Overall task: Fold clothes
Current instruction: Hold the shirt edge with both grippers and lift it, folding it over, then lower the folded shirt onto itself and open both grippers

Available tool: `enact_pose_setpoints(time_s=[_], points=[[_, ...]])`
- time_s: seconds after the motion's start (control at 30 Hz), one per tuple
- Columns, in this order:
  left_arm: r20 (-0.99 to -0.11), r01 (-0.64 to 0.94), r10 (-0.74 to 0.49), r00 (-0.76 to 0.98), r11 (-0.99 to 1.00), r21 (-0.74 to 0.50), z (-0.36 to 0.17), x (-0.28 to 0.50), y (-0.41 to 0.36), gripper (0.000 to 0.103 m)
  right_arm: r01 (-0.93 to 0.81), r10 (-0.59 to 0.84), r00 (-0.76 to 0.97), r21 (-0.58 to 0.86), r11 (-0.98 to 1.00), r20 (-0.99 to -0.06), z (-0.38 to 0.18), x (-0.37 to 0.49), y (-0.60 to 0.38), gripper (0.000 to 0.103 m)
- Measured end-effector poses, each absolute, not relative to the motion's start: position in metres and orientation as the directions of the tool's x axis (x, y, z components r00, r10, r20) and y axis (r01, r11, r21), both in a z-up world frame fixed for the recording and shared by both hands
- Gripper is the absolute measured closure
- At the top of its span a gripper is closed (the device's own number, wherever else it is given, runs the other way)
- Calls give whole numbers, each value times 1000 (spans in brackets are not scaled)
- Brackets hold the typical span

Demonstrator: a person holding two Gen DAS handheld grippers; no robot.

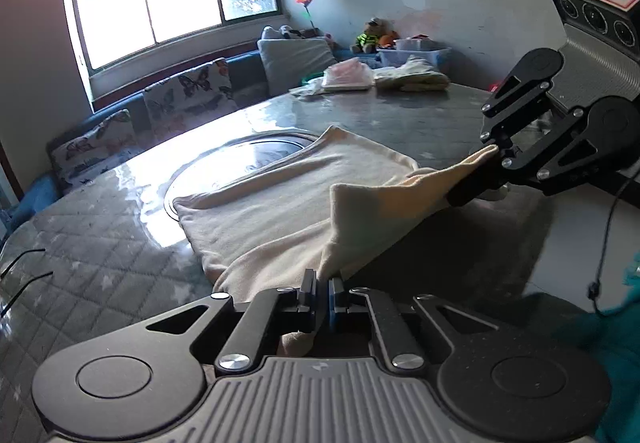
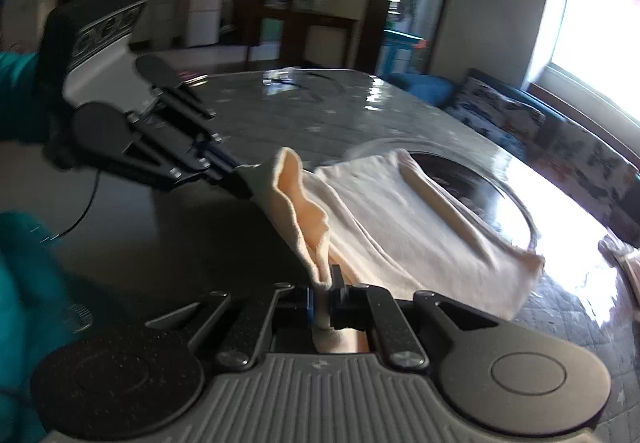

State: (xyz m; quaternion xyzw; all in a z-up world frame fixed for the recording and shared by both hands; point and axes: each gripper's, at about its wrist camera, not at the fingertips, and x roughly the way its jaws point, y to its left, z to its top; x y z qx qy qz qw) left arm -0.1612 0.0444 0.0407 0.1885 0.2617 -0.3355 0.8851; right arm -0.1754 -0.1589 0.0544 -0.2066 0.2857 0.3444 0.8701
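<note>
A cream garment (image 1: 288, 199) lies partly on the grey quilted table (image 1: 100, 243), its near edge lifted off the table's front edge. My left gripper (image 1: 323, 293) is shut on one end of that edge. My right gripper (image 1: 500, 153) is shut on the other end, held up to the right. In the right wrist view the right gripper (image 2: 323, 293) pinches the garment (image 2: 400, 219), and the left gripper (image 2: 236, 171) holds the far end at left. The edge sags between them.
A round glass inset (image 1: 240, 163) lies under the garment's far part. Folded clothes (image 1: 348, 79) and a plastic bin (image 1: 416, 53) sit at the table's far end. A bench with butterfly cushions (image 1: 188, 91) runs under the window. Floor lies to the right of the table.
</note>
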Motion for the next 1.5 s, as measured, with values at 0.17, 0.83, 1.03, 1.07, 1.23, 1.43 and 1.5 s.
enact_pose_setpoints(time_s=[0.17,0.83,1.03,1.07,1.23,1.43,1.5], points=[[-582,703,-503,639,690,176,55,-183,49,97,-759,494,571,-191,623,-656,70,-205,-152,97],[-532,657,-478,699,723,213,62,-30,5,96,-628,396,639,-151,763,-660,85,-57,-188,97],[-610,614,-410,678,773,163,30,38,-12,96,-576,339,641,-140,805,-689,63,7,-194,97],[-621,602,-390,680,780,169,23,45,-15,96,-564,325,641,-139,814,-695,54,18,-193,97],[-663,567,-342,665,810,150,0,67,-22,88,-494,260,652,-139,858,-713,15,41,-188,91],[-638,521,-311,705,837,168,6,71,-12,69,-409,246,680,-79,909,-690,13,36,-205,77],[-636,493,-289,715,854,165,8,73,-6,65,-379,242,697,-59,924,-675,19,28,-215,77]])
